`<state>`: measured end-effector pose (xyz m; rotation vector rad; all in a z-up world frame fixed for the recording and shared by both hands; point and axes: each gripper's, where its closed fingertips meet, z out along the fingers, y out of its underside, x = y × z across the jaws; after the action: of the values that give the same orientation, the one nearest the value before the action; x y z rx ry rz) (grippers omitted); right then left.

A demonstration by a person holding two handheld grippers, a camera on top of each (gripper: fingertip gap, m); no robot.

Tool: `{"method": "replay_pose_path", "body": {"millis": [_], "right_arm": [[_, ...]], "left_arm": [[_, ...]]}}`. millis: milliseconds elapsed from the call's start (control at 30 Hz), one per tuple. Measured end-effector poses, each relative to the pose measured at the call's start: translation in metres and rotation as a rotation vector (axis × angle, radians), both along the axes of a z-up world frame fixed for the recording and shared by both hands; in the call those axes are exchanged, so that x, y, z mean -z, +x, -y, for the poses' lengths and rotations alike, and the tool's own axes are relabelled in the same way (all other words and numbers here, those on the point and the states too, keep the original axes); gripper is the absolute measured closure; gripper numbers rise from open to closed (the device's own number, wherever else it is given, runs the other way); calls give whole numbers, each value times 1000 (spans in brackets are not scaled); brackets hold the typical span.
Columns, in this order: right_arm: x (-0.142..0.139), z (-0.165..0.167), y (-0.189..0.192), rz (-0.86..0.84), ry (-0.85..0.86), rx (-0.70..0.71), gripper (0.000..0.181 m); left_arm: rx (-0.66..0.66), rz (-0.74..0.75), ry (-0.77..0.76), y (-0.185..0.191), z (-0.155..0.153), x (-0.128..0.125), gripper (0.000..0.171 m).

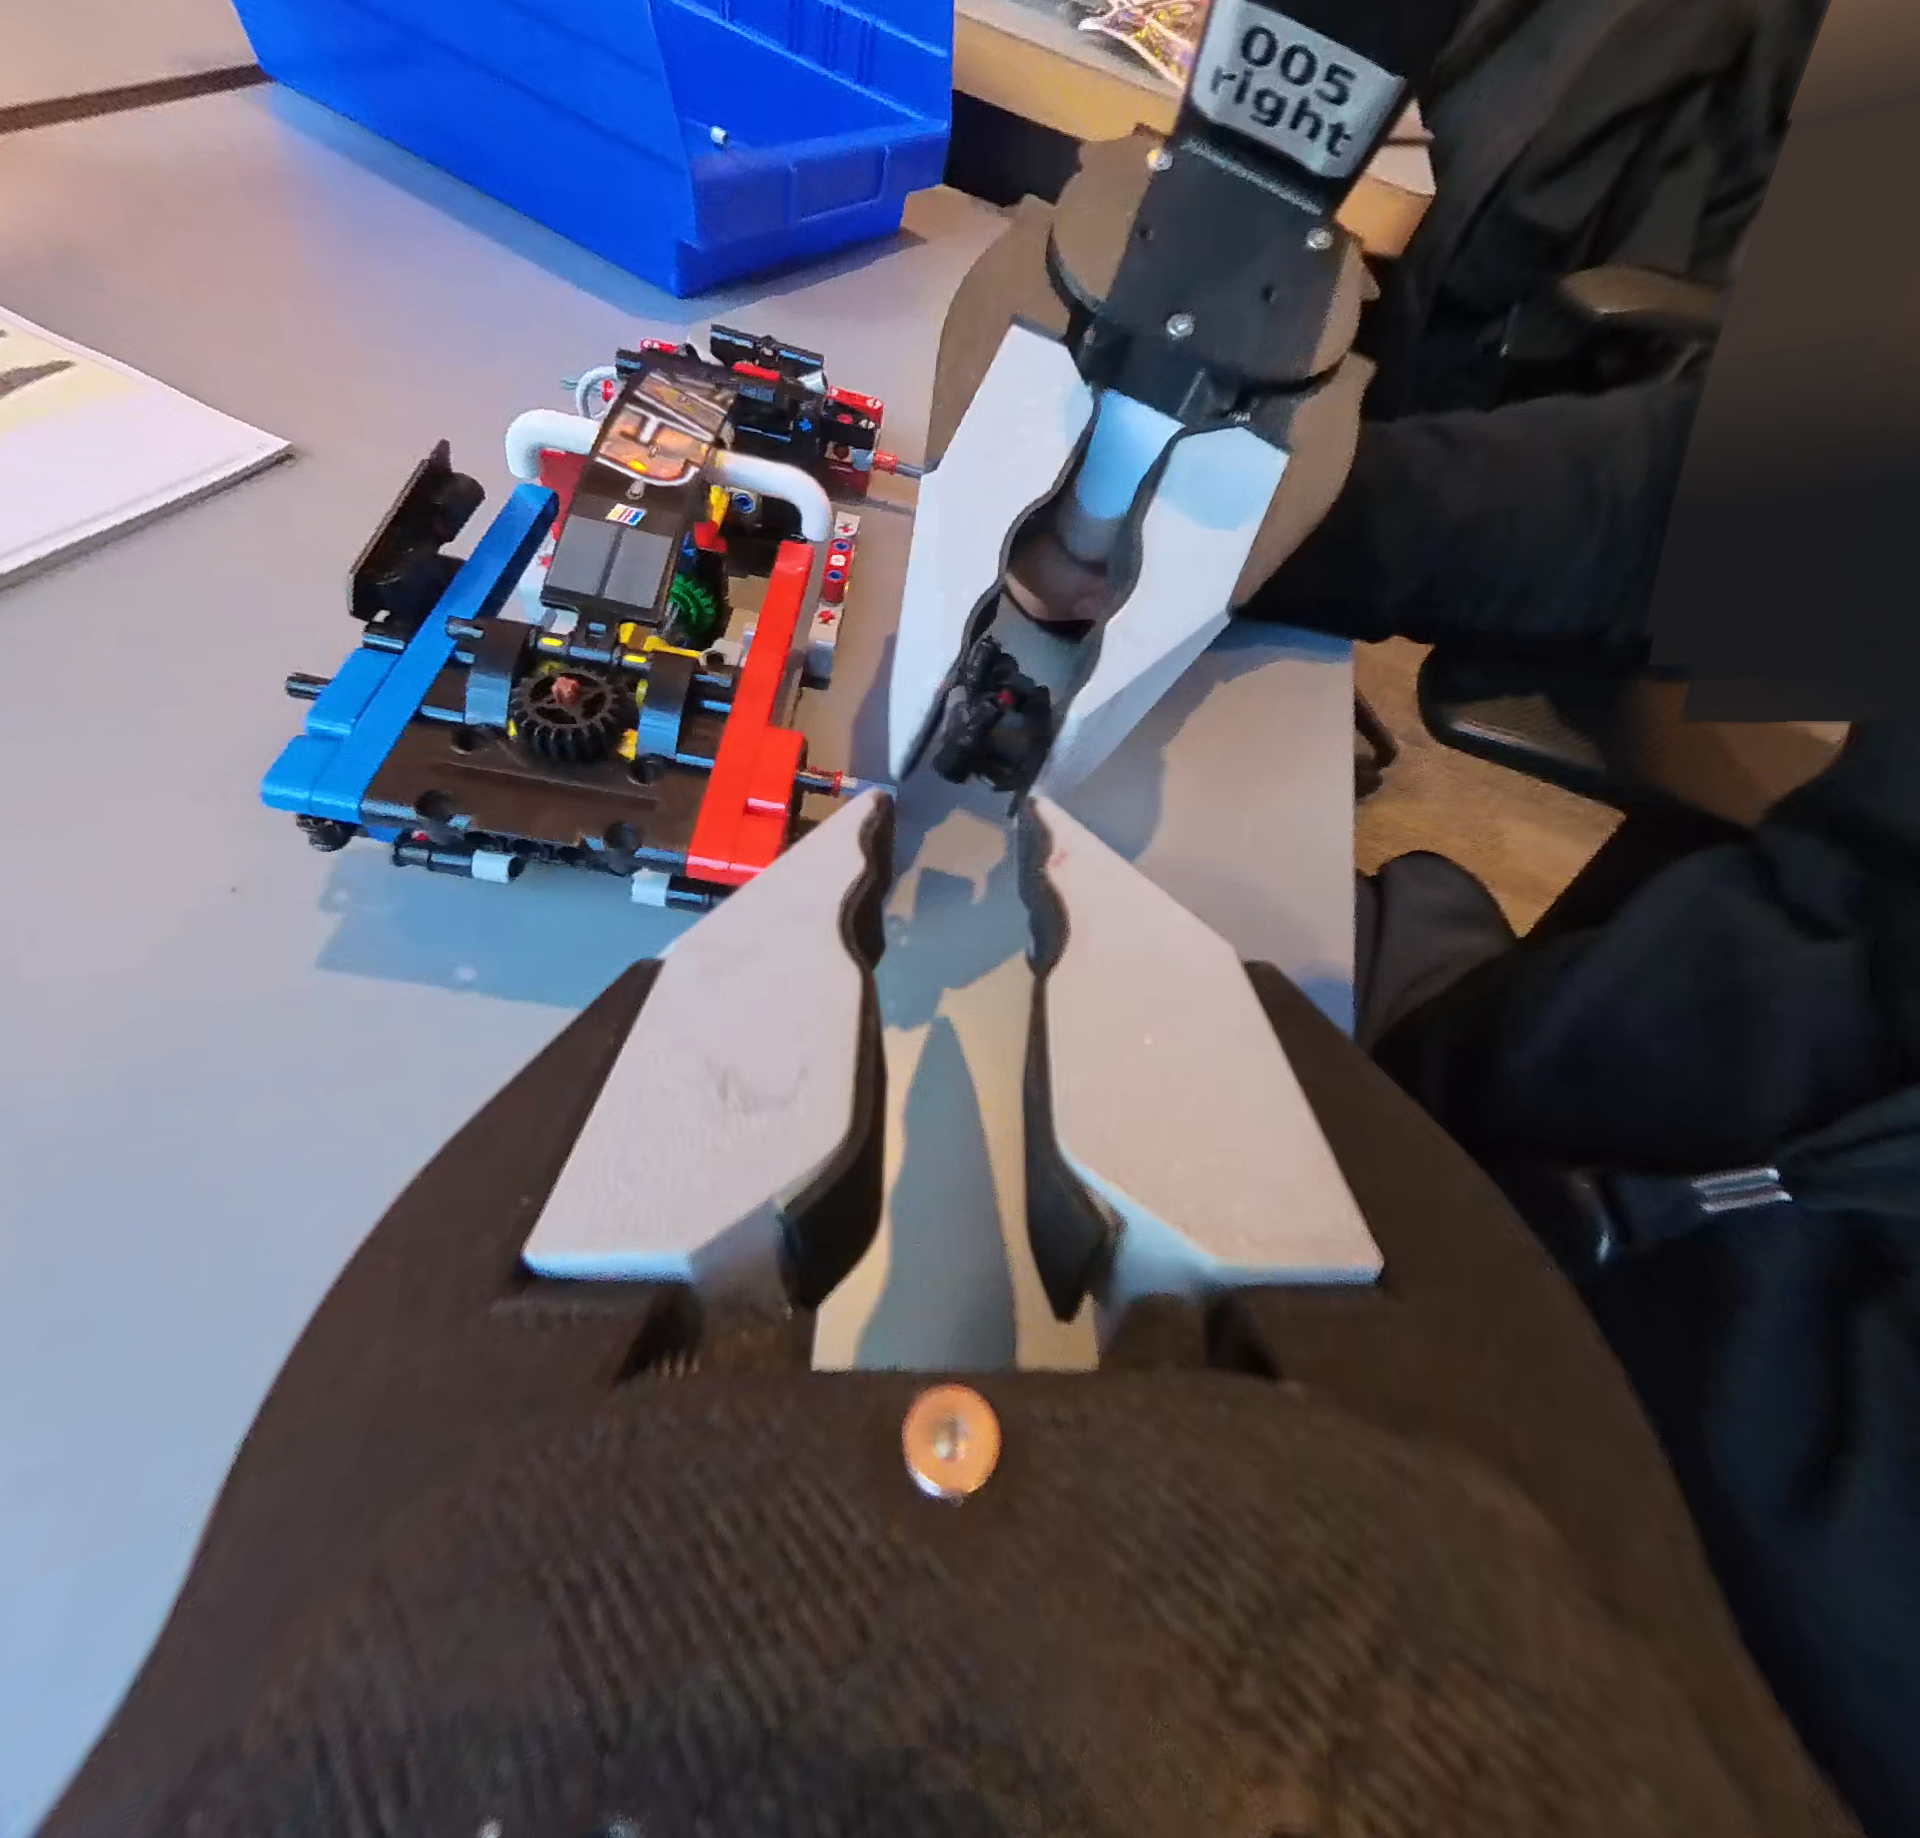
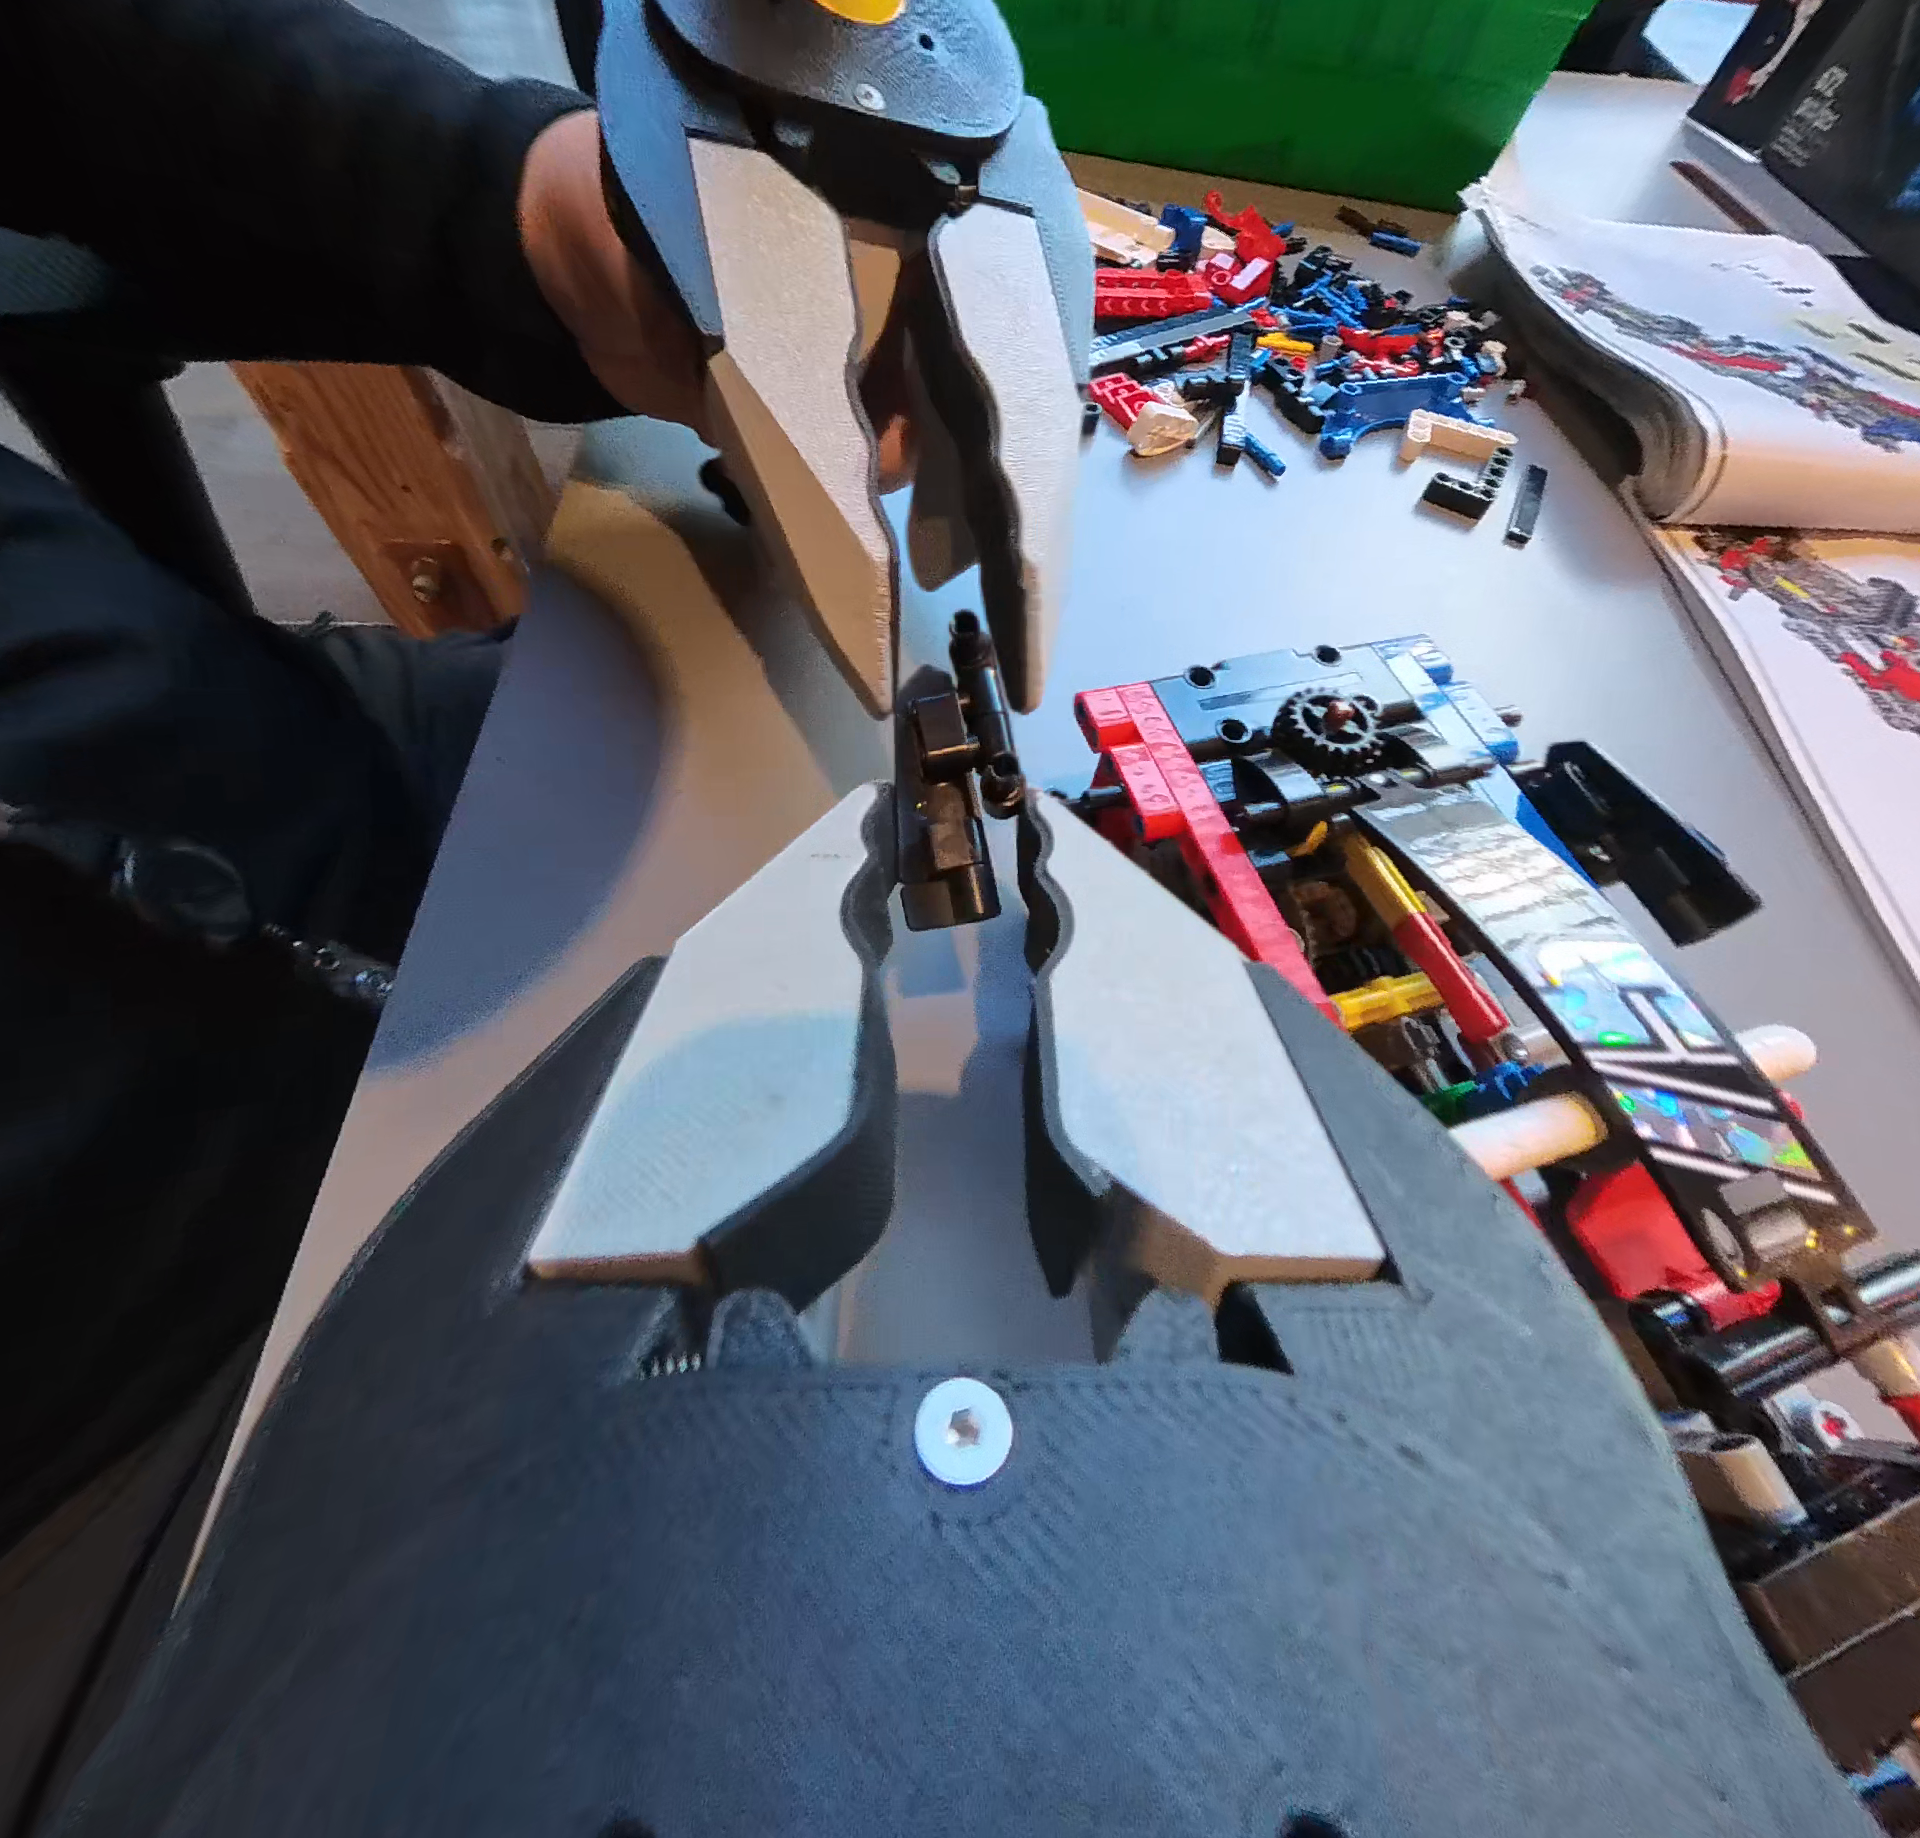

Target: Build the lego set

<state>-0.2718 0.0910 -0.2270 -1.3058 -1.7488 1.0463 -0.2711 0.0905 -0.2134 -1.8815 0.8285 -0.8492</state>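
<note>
A partly built lego car (image 1: 561, 645), with blue and red side beams and a black gear, sits on the grey table; it also shows in the right wrist view (image 2: 1455, 905). My right gripper (image 2: 958, 806) is shut on a small black lego assembly (image 2: 940, 843) and holds it above the table beside the car's red side. In the left wrist view the right gripper (image 1: 977, 770) comes down from the upper right with that assembly (image 1: 987, 723). My left gripper (image 1: 956, 806) is open, its tips facing the assembly's free end; from the right wrist view (image 2: 954, 697) its fingers flank a black pin.
A blue bin (image 1: 623, 74) stands behind the car and a booklet (image 1: 83, 438) lies at the left. A pile of loose lego pieces (image 2: 1299, 334), a green bin (image 2: 1278, 43) and open instruction books (image 2: 1714, 386) lie beyond. The table edge (image 1: 1351, 749) and a person's dark clothing are close by. Only a small space, under 4 cm, lies between the two pairs of fingers.
</note>
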Motion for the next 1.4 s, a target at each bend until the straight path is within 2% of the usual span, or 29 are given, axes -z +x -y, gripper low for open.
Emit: {"method": "replay_pose_path", "body": {"millis": [67,167,267,400,633,767,800,933,1100,1200,1300,1400], "right_arm": [[0,-2,-1,1,19,21,162],[0,-3,-1,5,64,37,162],[0,-4,-2,2,79,56,163],[0,-7,-4,8,47,82,163],[0,-12,-5,8,8,116,163],[0,-11,-6,2,5,110,169],[1,-10,-6,3,21,107,174],[3,-10,-6,9,61,107,174],[-2,-16,-3,-15,53,133,169],[-14,-19,-1,-75,80,147,165],[-21,-4,-3,-118,83,78,158],[-15,-2,-6,-86,38,73,163]], "left_arm": [[-1,-1,-53,2,2,2,150],[19,83,-96,11,8,-5,156],[-28,125,-123,11,3,-8,165],[-80,167,-126,13,-2,-11,166],[-149,143,-95,12,-10,-12,165],[-210,120,23,11,-14,-20,171],[-210,94,43,12,-13,-19,171],[-190,17,94,11,-12,-16,171],[-216,-102,167,-6,-16,-13,171],[-198,-116,114,-10,-16,-9,171],[-151,-72,-26,-8,-11,0,171],[-119,-22,-129,-6,-8,5,171]]}}
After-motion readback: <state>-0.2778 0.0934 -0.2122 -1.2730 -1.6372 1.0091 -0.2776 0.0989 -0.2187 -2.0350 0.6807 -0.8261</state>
